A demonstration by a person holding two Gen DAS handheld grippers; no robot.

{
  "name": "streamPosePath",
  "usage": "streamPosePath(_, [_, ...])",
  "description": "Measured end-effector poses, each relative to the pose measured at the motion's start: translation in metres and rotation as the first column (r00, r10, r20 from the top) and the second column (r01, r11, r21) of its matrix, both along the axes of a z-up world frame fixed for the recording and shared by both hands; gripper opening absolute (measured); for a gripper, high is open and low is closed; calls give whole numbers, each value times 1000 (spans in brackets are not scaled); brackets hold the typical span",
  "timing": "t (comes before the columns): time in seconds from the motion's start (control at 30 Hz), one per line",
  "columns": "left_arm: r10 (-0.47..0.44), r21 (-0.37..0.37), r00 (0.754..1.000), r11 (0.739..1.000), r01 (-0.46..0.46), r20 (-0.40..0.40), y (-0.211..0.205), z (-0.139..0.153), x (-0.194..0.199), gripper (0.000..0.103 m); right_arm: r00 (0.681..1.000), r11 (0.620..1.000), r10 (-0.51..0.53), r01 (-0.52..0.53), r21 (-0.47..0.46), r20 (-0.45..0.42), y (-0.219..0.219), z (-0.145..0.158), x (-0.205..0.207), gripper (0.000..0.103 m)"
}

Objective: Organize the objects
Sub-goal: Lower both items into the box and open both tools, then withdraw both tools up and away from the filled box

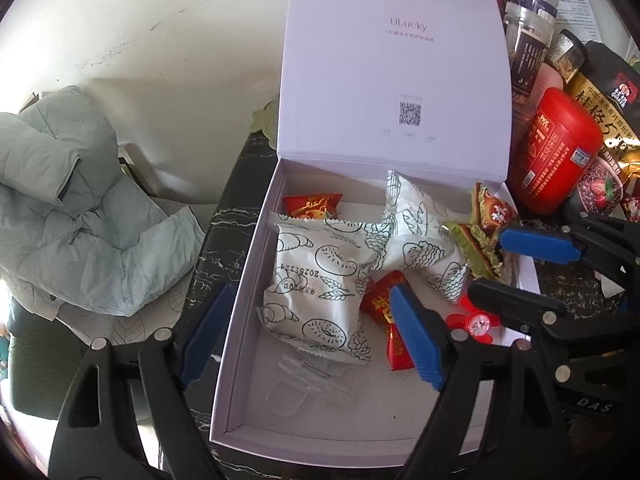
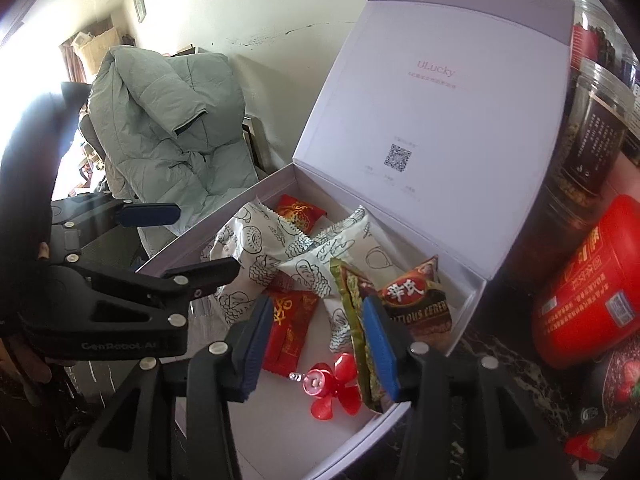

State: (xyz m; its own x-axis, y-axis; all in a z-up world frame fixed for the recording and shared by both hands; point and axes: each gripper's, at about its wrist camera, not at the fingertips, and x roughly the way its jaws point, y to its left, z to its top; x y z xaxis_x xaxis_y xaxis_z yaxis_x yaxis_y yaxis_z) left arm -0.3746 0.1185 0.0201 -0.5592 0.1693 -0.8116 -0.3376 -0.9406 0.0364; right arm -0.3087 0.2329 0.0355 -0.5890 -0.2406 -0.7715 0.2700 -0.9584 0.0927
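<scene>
An open white box (image 1: 244, 292) (image 2: 456, 320) with a raised lid holds white patterned snack packets (image 1: 320, 280) (image 2: 256, 248), red candy packets (image 1: 312, 206) (image 2: 286, 328), a red plastic propeller toy (image 1: 476, 322) (image 2: 332, 386) and a clear plastic piece (image 1: 304, 380). My left gripper (image 1: 308, 336) is open and straddles the box's left wall. My right gripper (image 2: 320, 348) is open over the box's right side, next to green-brown cereal packets (image 2: 416, 304) (image 1: 480, 236) leaning at the right wall.
A red canister (image 1: 554, 156) (image 2: 592, 296), dark jars (image 1: 524, 52) (image 2: 588, 136) and snack bags (image 1: 608, 120) crowd the dark marble table right of the box. A pale green padded jacket (image 1: 68, 200) (image 2: 168, 120) lies on a chair to the left.
</scene>
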Motion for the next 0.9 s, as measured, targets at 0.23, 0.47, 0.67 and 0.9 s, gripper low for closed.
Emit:
streamPosePath(0.23, [-9, -13, 1000, 1000, 8, -28, -1, 14, 21, 86, 1000, 1000, 6, -6, -11, -20, -5, 10, 17, 50])
streamPosePath(0.47, [20, 0, 999, 1000, -20, -48, -8, 31, 41, 88, 998, 1000, -1, 2, 8, -57, -9, 32, 36, 51])
streamPosePath(0.67, [41, 26, 996, 999, -39, -84, -17, 54, 63, 89, 995, 1000, -8, 11, 24, -95, -13, 53, 57, 51])
streamPosePath(0.9, [59, 36, 989, 998, -55, -138, -26, 82, 95, 89, 988, 999, -18, 24, 34, -151, -18, 81, 91, 60])
